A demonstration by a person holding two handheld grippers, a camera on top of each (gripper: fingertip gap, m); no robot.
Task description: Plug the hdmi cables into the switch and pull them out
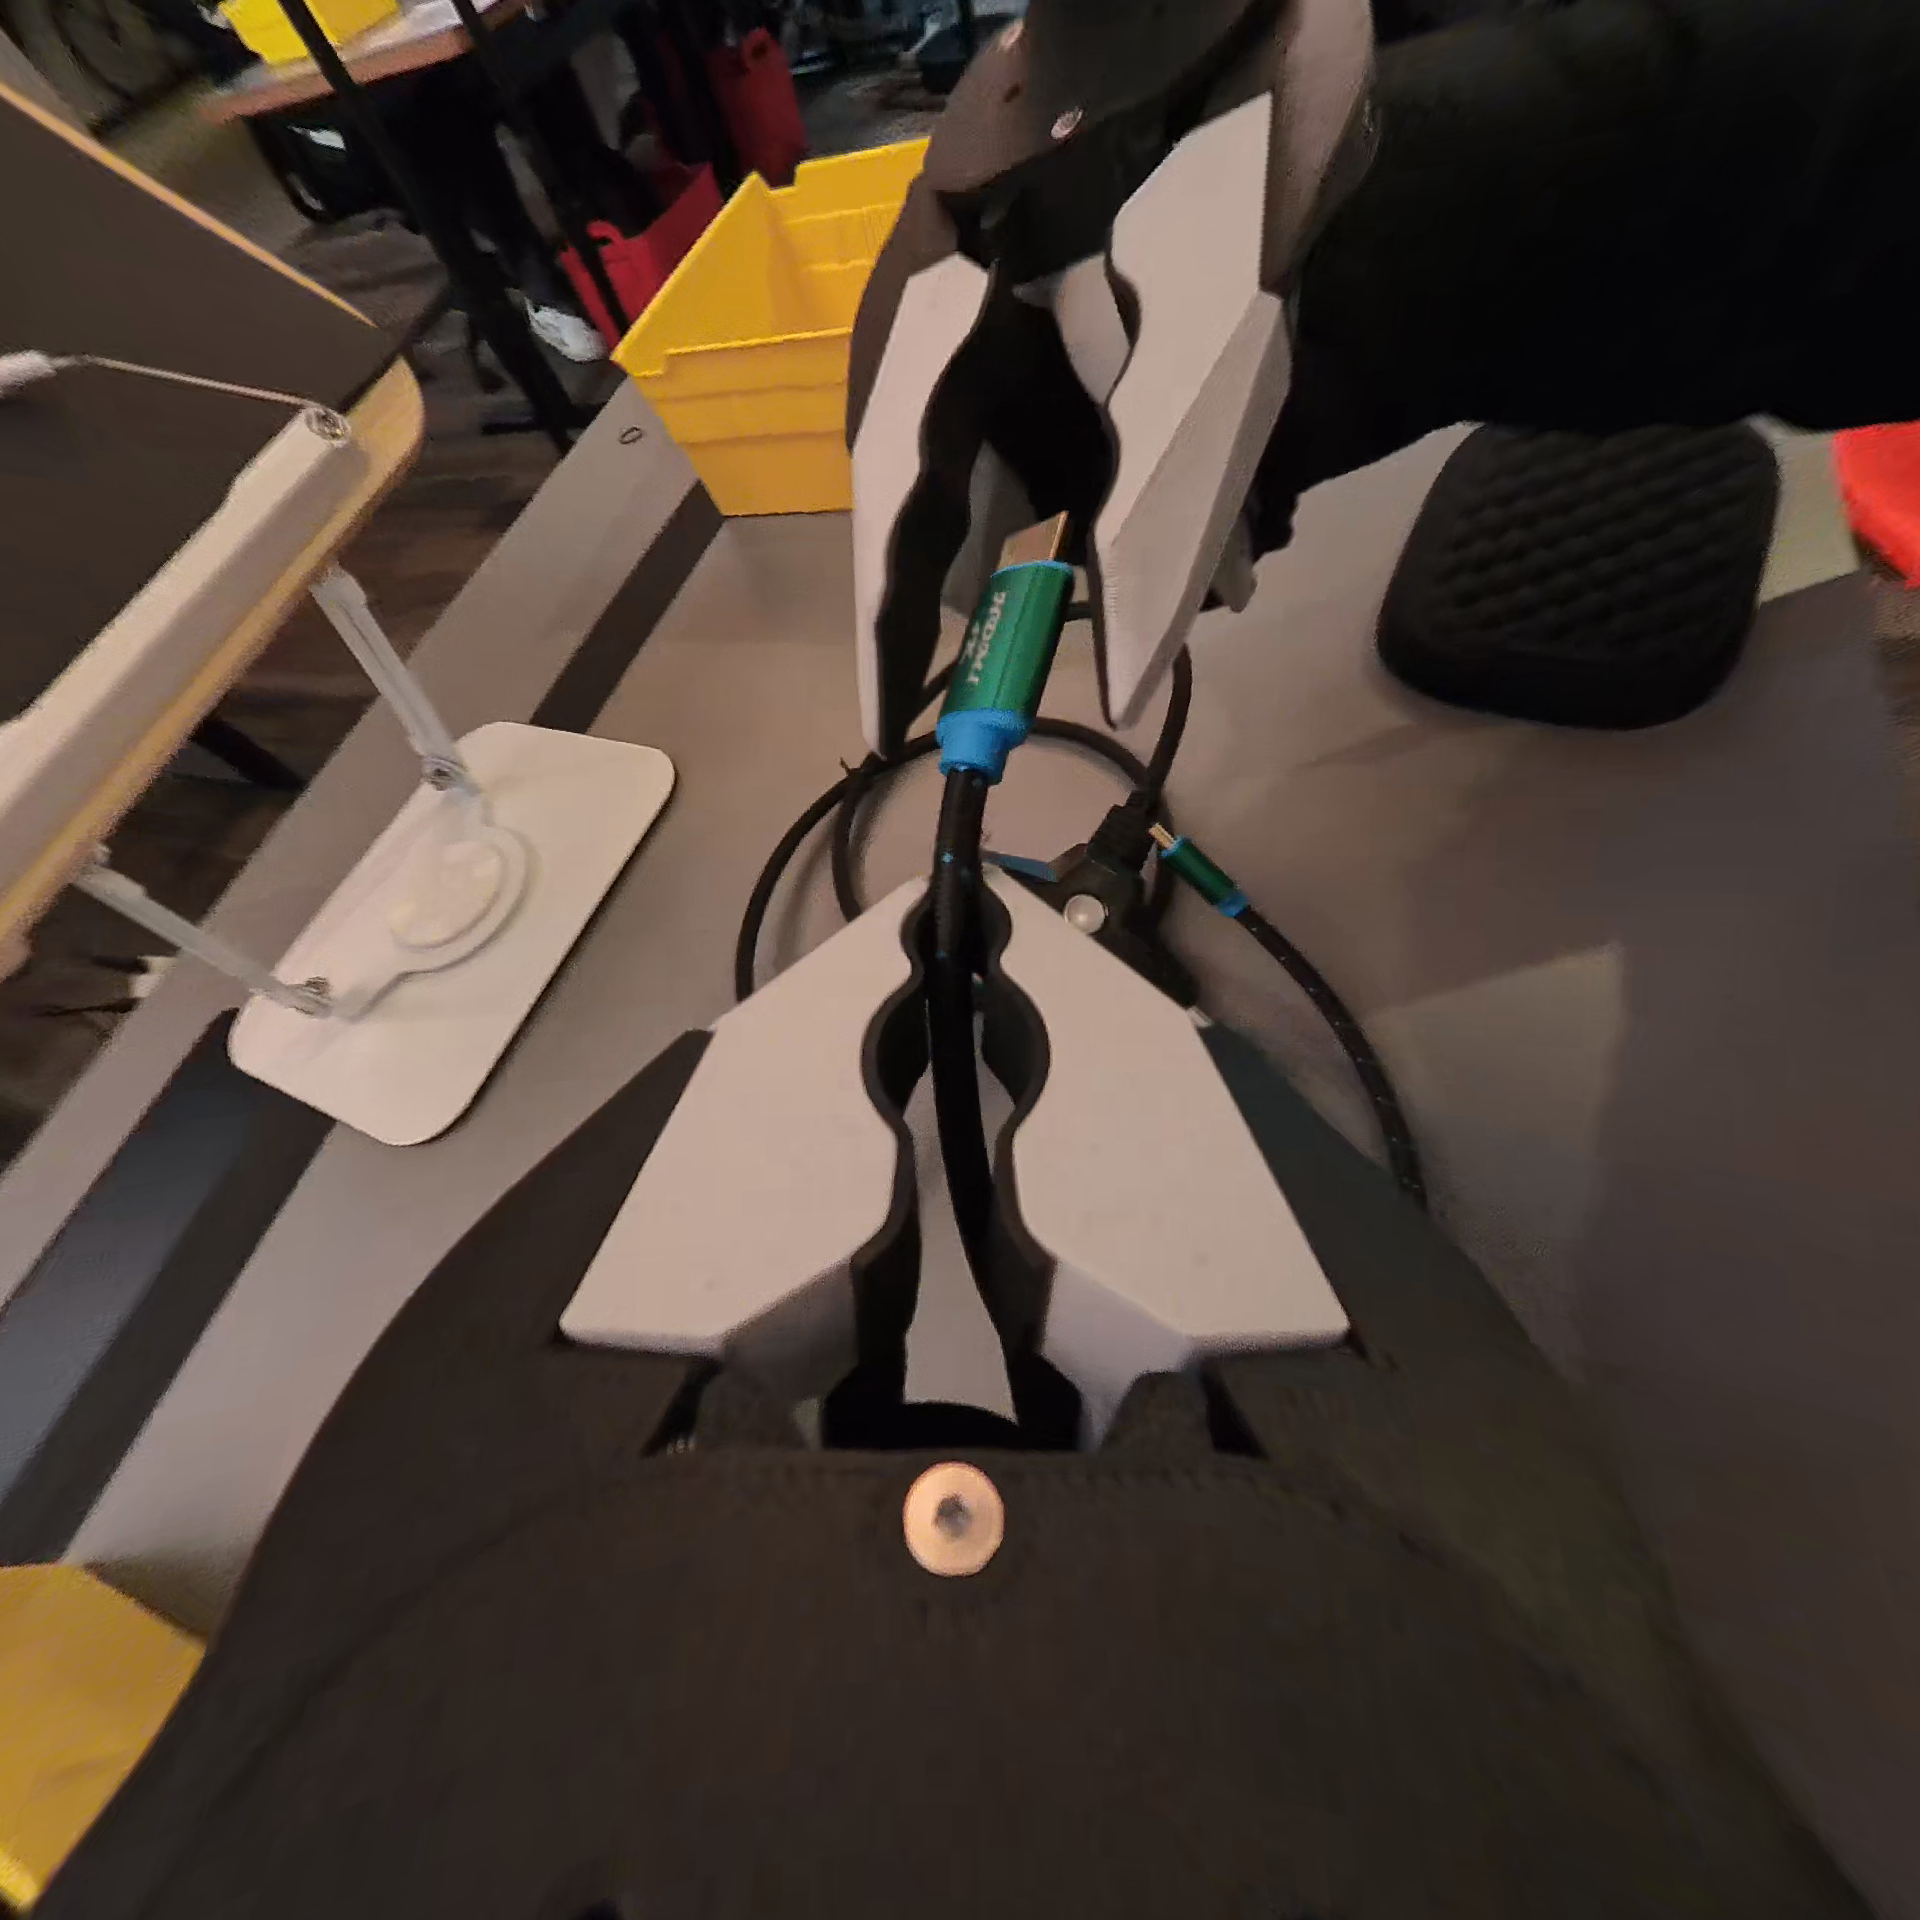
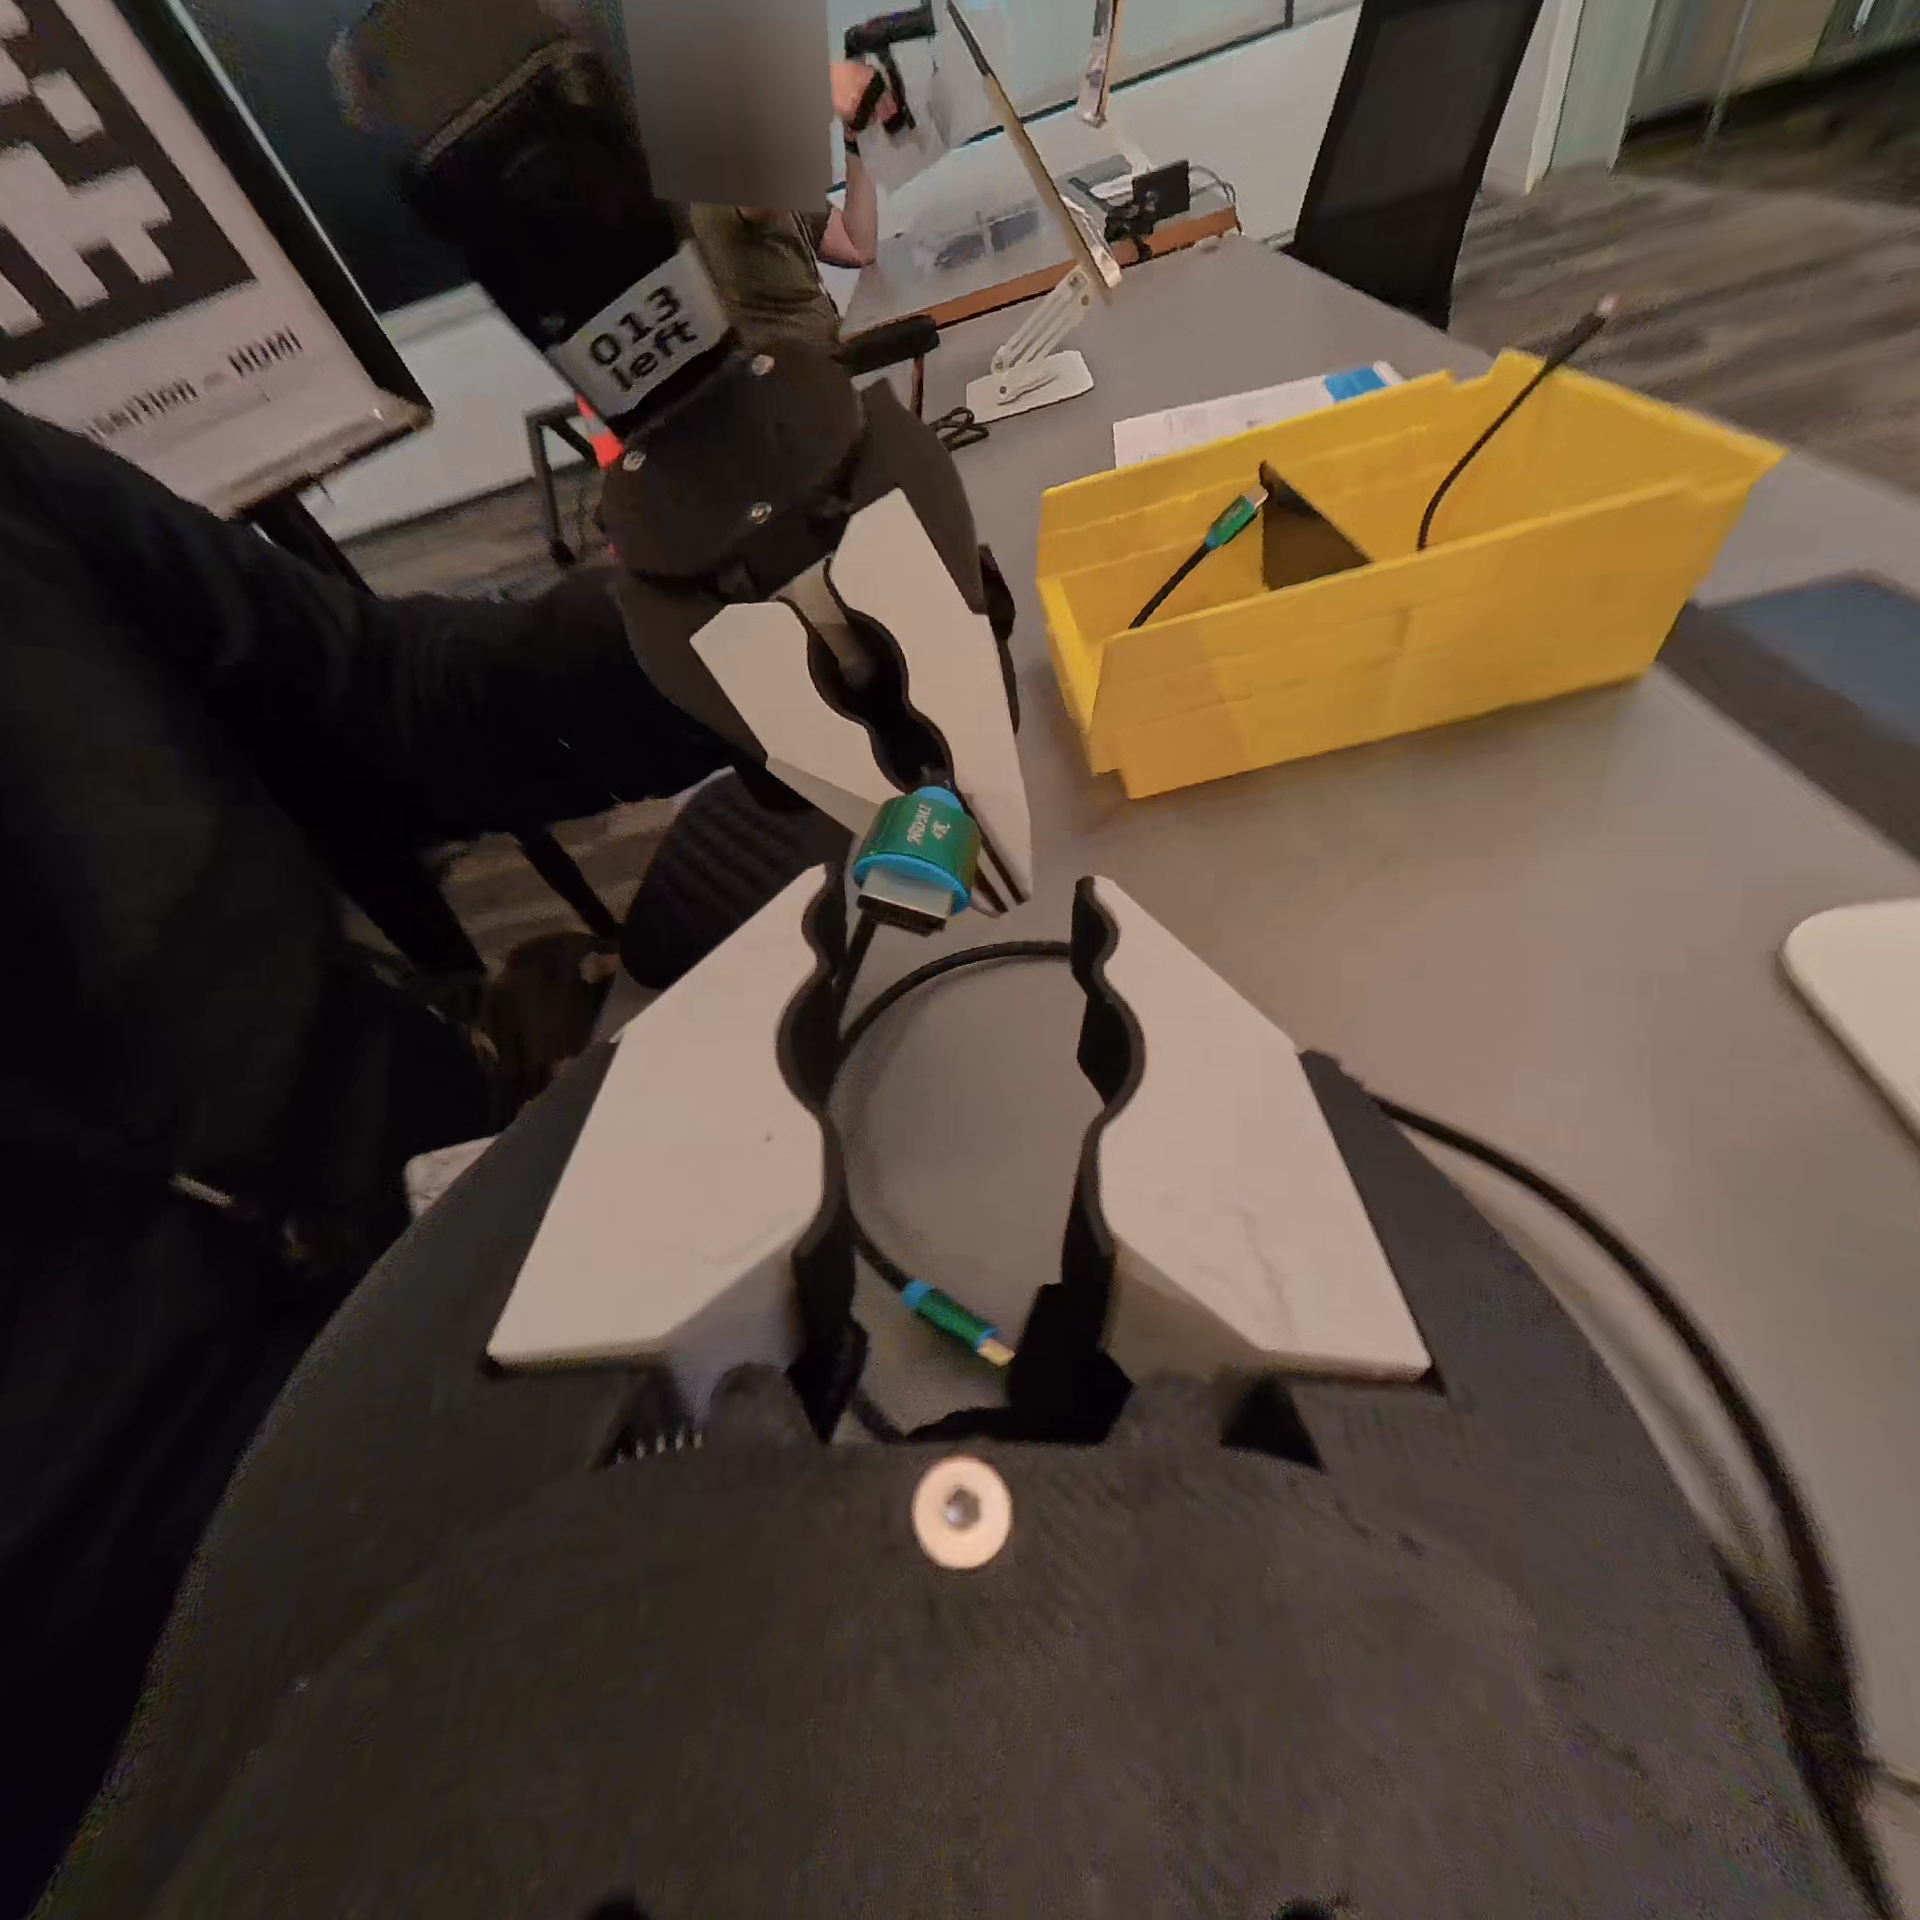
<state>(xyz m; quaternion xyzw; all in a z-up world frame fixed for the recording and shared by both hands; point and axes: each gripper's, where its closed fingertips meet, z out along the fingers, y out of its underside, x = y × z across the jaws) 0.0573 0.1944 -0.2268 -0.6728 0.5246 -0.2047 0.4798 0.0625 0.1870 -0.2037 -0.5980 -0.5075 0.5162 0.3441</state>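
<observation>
Grey and wide, the desk (image 2: 1403,935) is sitting in a dim office room with other furniture and a person blurred far behind. Taking the green plug (image 1: 1003,649) as the landmark: the left tongs (image 1: 951,914) are closing tightly on the black braided cable (image 1: 961,1039) just behind the plug's blue collar, so the plug is standing up off the desk with its metal tip pointing away from the left wrist camera. Directly ahead of that tip, the right tongs (image 1: 992,675) are reaching in with jaws parted, one finger on each side of the plug and not yet pinching it; in the right wrist view the right tongs (image 2: 951,904) are gaping with the same green plug (image 2: 914,852) just beyond their tips. Below the plug, loops of cable are lying on the desk, and a second, smaller green plug (image 1: 1195,862) is resting near a dark device that may be the switch, though I cannot tell for sure. Beyond the plug, a yellow bin (image 2: 1382,623) is holding more cables, and a white stand (image 1: 447,925) is sitting to the plug's left in the left wrist view. The cable is probably light and springy, likely to flex where the left tongs are holding it, so the rigid metal-shelled plug body is the better place to grip, across its flat faces, which may be smooth and a little slippery.
</observation>
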